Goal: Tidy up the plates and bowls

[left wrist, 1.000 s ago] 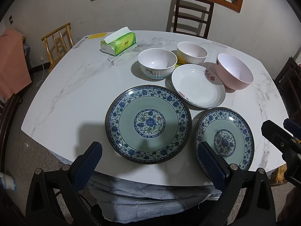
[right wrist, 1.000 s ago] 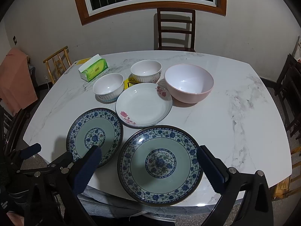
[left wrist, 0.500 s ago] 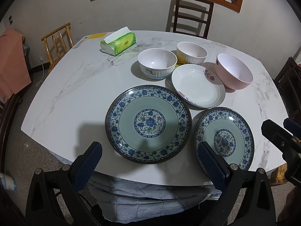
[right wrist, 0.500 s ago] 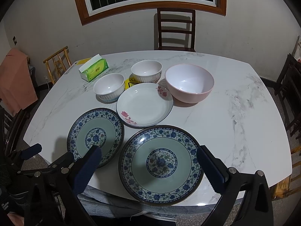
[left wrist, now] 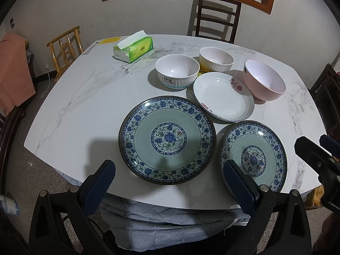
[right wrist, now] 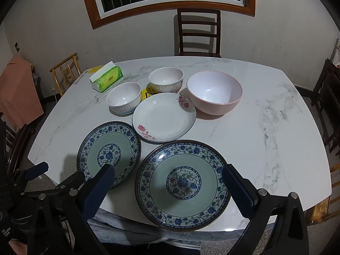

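Both grippers, left (left wrist: 169, 175) and right (right wrist: 169, 177), hang wide open and empty at the table's (right wrist: 265, 131) near edge. White plate (right wrist: 163, 116) sits mid-table: two blue plates (right wrist: 181, 183) just nearer, three bowls (right wrist: 214, 92) just behind.

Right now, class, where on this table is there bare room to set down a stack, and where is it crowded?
Free: the marble right of the pink bowl, out to the table edge, and the patch left of the plates, below the tissue box. Crowded: the middle, where bowls and white plate sit close together.
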